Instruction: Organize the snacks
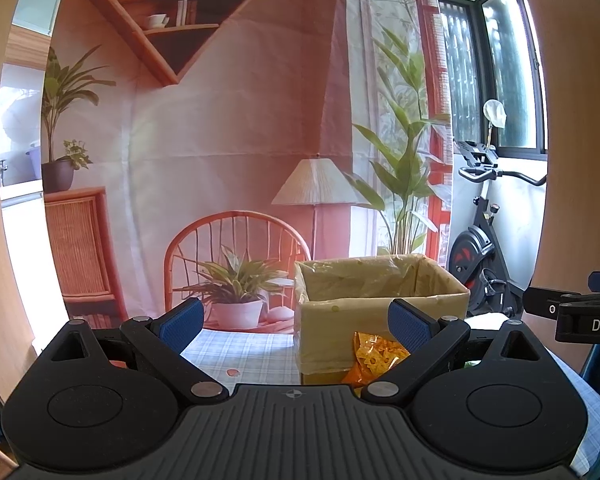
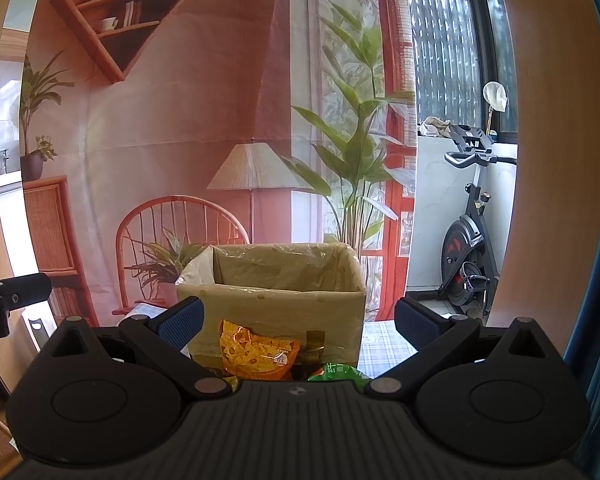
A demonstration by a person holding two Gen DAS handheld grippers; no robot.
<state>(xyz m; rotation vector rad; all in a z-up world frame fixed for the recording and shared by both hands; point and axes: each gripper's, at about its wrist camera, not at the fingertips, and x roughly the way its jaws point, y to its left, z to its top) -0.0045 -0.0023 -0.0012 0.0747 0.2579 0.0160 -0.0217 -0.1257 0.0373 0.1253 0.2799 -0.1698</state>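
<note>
An open cardboard box (image 1: 380, 312) lined with clear plastic stands on the checked tablecloth (image 1: 244, 356); it also shows in the right wrist view (image 2: 276, 304). An orange snack bag (image 1: 374, 358) leans against its front, seen too in the right wrist view (image 2: 256, 354). A green snack bag (image 2: 336, 372) lies beside it, mostly hidden by the gripper body. My left gripper (image 1: 296, 320) is open and empty, in front of the box. My right gripper (image 2: 298, 318) is open and empty, a short way before the bags.
A printed backdrop (image 1: 220, 140) of a room hangs behind the table. An exercise bike (image 1: 484, 248) stands at the right by the window. The right gripper's side (image 1: 572, 308) shows at the left view's right edge.
</note>
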